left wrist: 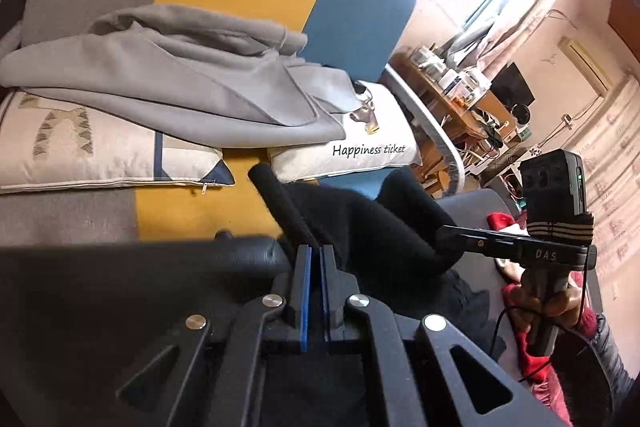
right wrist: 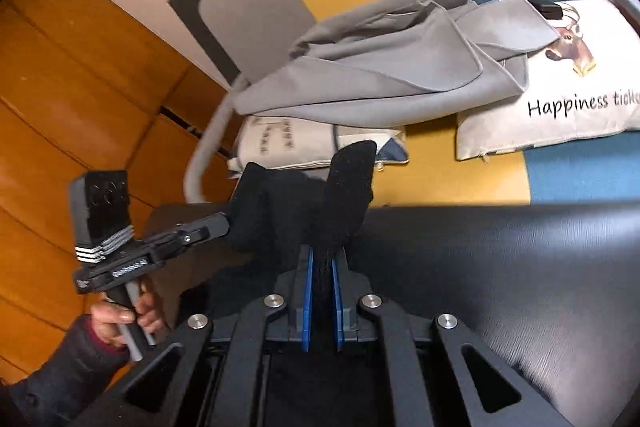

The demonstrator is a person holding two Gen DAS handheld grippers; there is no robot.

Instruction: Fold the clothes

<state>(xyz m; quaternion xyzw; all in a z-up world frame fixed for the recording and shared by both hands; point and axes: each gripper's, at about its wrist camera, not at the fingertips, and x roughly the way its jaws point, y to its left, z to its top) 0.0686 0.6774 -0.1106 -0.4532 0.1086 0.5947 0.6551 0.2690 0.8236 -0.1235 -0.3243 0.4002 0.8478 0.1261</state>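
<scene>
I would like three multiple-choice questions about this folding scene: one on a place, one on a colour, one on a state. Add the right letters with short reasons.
1. Where does the grey garment lie?
A. across the two cushions
B. on the wooden floor
C. on the desk by the window

2. What colour is the garment that both grippers hold?
A. red
B. black
C. white

3. How do the jaws of the left gripper stand?
A. wide open, with nothing between them
B. shut on the black garment
C. shut on a cushion

Answers:
1 A, it drapes over the patterned cushion and the "Happiness ticket" cushion.
2 B, black cloth runs between the left gripper and the right gripper.
3 B, its blue pads pinch a black fold.
</scene>
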